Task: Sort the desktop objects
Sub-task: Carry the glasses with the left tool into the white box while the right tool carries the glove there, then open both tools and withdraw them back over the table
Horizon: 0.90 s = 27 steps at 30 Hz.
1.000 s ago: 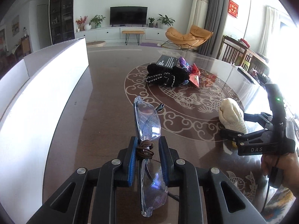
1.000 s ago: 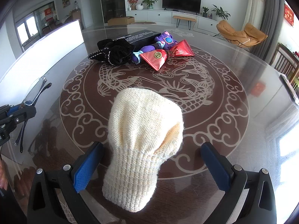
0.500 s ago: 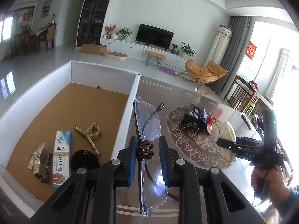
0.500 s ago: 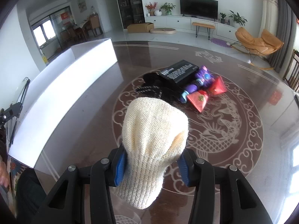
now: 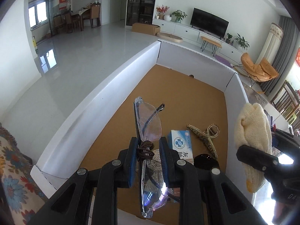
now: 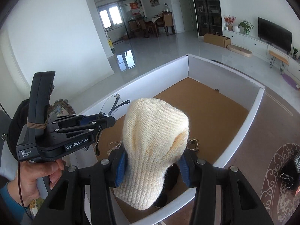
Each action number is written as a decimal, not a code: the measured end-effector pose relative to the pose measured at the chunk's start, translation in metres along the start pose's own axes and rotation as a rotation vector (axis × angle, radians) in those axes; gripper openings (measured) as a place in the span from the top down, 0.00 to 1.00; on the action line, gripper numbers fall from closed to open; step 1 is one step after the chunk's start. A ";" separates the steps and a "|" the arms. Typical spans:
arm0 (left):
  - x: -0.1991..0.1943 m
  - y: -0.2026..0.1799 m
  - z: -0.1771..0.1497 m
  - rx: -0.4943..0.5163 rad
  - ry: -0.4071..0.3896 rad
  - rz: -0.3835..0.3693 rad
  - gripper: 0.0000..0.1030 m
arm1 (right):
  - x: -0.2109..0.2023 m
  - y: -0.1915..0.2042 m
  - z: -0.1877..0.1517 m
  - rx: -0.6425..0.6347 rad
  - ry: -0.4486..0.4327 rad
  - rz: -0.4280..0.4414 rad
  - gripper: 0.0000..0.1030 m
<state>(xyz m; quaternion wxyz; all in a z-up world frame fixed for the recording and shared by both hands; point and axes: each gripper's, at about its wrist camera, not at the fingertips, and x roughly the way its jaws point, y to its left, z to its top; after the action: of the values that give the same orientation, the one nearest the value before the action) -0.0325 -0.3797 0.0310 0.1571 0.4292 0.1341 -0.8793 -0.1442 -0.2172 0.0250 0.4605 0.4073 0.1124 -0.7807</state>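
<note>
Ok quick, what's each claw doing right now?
Left claw: shut on the clear glasses, over the white box.
Right claw: shut on the cream knitted mitten.

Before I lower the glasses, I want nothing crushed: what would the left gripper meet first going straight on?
Probably the box's brown floor, beyond the glasses the left gripper holds; the carton lies just right.

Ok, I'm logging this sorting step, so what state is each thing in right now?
left gripper: shut on the glasses.
glasses: clamped edge-up over the box.
right gripper: shut on the knit hat.
knit hat: held above the box's near wall.
white box: open-topped.
blue carton: lying flat inside the box.
hair claw: lying inside the box.
</note>
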 end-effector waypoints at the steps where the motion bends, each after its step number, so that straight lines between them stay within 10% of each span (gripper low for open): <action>1: 0.005 0.000 -0.002 0.004 0.011 0.010 0.78 | 0.013 0.000 -0.001 0.016 0.037 0.005 0.50; 4: 0.022 0.003 -0.006 0.003 0.063 0.058 0.76 | 0.032 -0.007 -0.007 0.070 0.090 0.032 0.21; 12: -0.020 -0.011 -0.018 -0.039 -0.079 0.124 0.40 | -0.055 -0.048 -0.031 0.081 -0.123 -0.063 0.03; 19: -0.083 -0.112 -0.041 0.135 -0.184 -0.097 0.22 | -0.116 -0.178 -0.152 0.283 -0.088 -0.447 0.00; 23: -0.090 -0.200 -0.068 0.277 -0.149 -0.253 0.12 | -0.142 -0.263 -0.237 0.409 0.039 -0.697 0.00; 27: -0.053 -0.282 -0.099 0.402 -0.056 -0.286 0.12 | -0.176 -0.315 -0.283 0.527 0.019 -0.762 0.00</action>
<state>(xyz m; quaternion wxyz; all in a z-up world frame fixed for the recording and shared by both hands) -0.0417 -0.0764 0.0424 -0.0539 0.4039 0.0113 -0.9131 -0.2059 0.2220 -0.0895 0.0208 0.4470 0.0560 -0.8925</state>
